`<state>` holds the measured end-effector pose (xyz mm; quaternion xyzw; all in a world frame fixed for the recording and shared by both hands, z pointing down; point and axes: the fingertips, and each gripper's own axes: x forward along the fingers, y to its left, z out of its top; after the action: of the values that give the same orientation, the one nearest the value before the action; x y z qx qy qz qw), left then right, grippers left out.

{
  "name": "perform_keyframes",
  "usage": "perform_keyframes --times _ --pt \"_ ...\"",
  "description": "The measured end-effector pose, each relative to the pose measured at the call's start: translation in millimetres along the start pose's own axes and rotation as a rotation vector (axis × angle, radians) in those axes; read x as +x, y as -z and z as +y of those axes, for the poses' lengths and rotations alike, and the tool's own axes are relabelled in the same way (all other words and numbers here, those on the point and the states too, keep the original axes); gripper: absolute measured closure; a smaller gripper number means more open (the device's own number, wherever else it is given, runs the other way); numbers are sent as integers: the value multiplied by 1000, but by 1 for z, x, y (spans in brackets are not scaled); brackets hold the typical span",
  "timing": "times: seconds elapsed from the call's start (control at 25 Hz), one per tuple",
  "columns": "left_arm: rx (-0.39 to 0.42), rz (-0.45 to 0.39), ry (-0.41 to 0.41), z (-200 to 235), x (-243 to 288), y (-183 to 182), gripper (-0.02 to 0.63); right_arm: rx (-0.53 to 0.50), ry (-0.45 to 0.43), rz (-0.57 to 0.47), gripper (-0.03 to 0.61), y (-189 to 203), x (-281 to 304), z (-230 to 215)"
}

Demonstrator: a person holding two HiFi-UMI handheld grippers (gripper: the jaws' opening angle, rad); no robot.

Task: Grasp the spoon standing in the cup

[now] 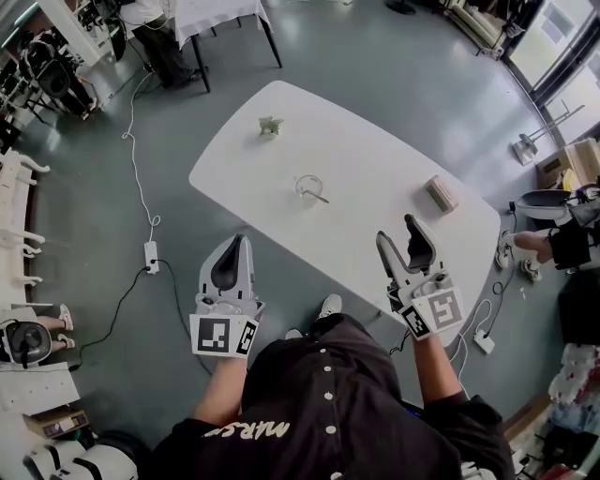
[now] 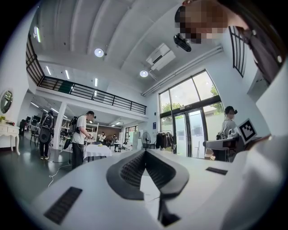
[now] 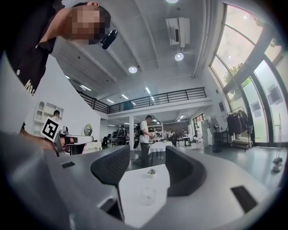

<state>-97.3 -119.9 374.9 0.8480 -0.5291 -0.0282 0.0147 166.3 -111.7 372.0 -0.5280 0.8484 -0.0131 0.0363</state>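
A clear glass cup (image 1: 308, 186) stands near the middle of the white table (image 1: 375, 141), with a spoon (image 1: 319, 197) leaning out over its near rim. In the right gripper view the cup (image 3: 148, 196) shows faintly between the jaws, and the spoon cannot be made out there. My right gripper (image 1: 397, 228) (image 3: 147, 155) is open and empty over the table's near edge, well short of the cup. My left gripper (image 1: 243, 239) (image 2: 145, 152) is shut on nothing, off the table's near-left edge over the floor.
A small potted plant (image 1: 271, 125) (image 3: 152, 171) sits at the table's far end, and a wooden block (image 1: 440, 193) lies at its right. A power strip (image 1: 151, 255) with cables lies on the floor at left. Another table (image 1: 216, 14) and people stand further off.
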Motion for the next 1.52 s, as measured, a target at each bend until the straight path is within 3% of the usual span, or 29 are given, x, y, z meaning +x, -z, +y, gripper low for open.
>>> perform_keyframes --times 0.36,0.68,0.88,1.16,1.52 --pt "-32 26 -58 -3 33 11 607 -49 -117 43 347 10 34 -14" --pt "-53 60 -82 -13 46 24 607 -240 -267 129 345 34 55 0" --pt "-70 79 -59 -13 57 32 607 -360 -331 215 345 65 72 7" --pt "-71 95 -5 -10 78 35 607 -503 -351 322 341 117 95 11" --pt "-88 118 -5 2 89 45 607 -721 -454 434 331 187 118 12"
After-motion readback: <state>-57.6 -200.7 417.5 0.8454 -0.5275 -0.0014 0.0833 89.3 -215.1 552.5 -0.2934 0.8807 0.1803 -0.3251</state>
